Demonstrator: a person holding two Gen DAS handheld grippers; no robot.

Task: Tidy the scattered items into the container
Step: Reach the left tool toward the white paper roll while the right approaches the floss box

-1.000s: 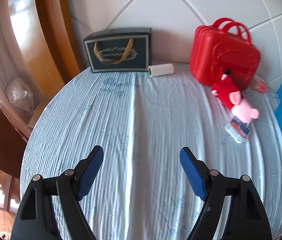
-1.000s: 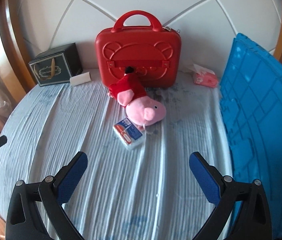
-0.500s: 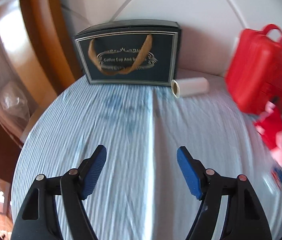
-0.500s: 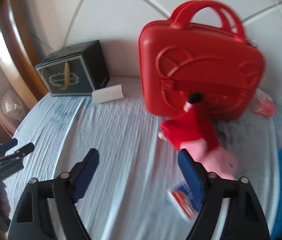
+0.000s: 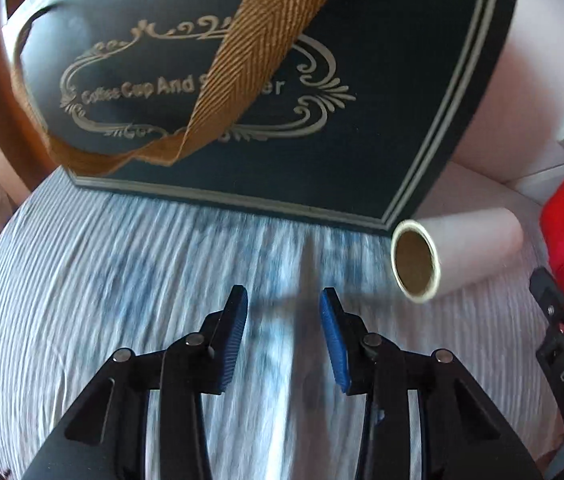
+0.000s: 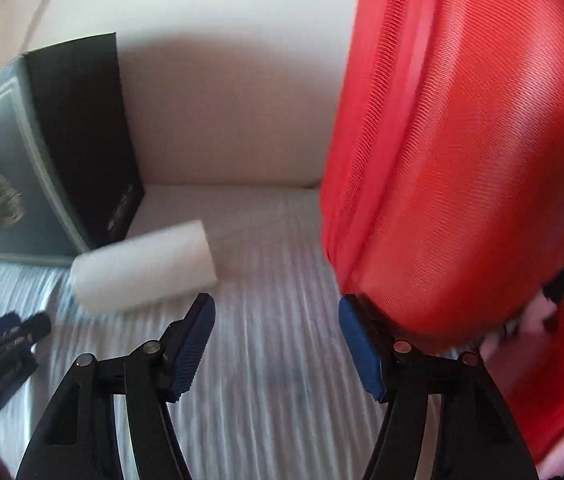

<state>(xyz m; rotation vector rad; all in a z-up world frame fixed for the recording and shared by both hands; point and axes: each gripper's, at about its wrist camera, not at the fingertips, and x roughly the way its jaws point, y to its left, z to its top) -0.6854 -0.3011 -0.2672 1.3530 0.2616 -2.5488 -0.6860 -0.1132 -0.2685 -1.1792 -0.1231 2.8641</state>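
Both grippers near the back of the striped bed cover (image 5: 121, 300). The white roll (image 5: 462, 252) lies on its side, touching the dark gift box (image 5: 362, 100), its long axis running left to right, open end toward the left gripper (image 5: 284, 320). It sits ahead-right of that gripper and ahead-left of the right gripper (image 6: 277, 332), between box and red case (image 6: 462, 160). Both grippers have just been closing; a gap remains, nothing between. Neither is clearly nearer.
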